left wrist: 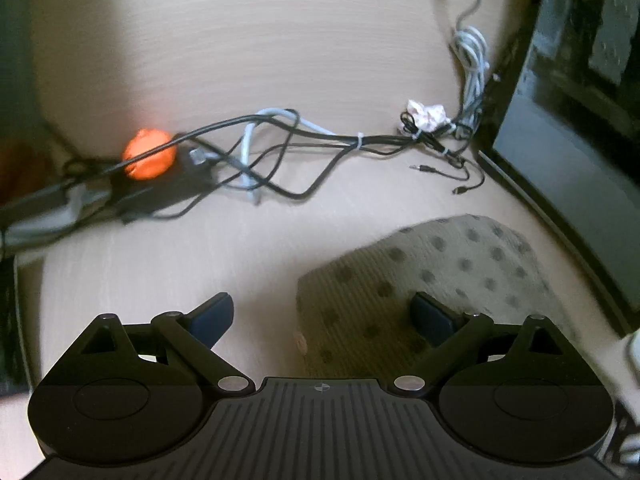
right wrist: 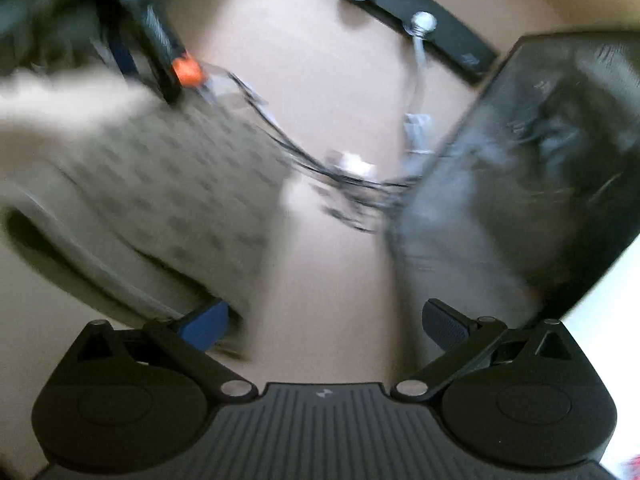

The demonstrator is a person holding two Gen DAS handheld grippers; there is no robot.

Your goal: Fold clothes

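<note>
Cloth was what mattered here: one beige dotted garment (left wrist: 424, 280) lay bunched on the pale bench (left wrist: 240, 60), filling the lower right of the left wrist frame and, heavily blurred, the left half of the right wrist frame (right wrist: 160, 184). Your left hand-held gripper (left wrist: 324, 316) stood with its fingers spread wide and nothing between them, the right pad over the garment's near edge and the left pad over bare bench. Your right hand-held gripper (right wrist: 324, 320) was likewise released and empty, its left pad just at the garment's lower edge. You held no fabric in either one, so I judge this a moment between grasps; whether the bundle was a rumpled piece awaiting folding or a fold already laid, the blur would not settle. Any further grasp would call for picking out an edge or corner rather than the thick middle. Counted: one garment; two hand-held grippers; one orange ball-like thing (left wrist: 149, 154) at middle left; one crumpled white wad (left wrist: 426, 114); one dark monitor (left wrist: 568, 120) at right; several tangled cables (left wrist: 280, 148), too knotted to number.
</note>
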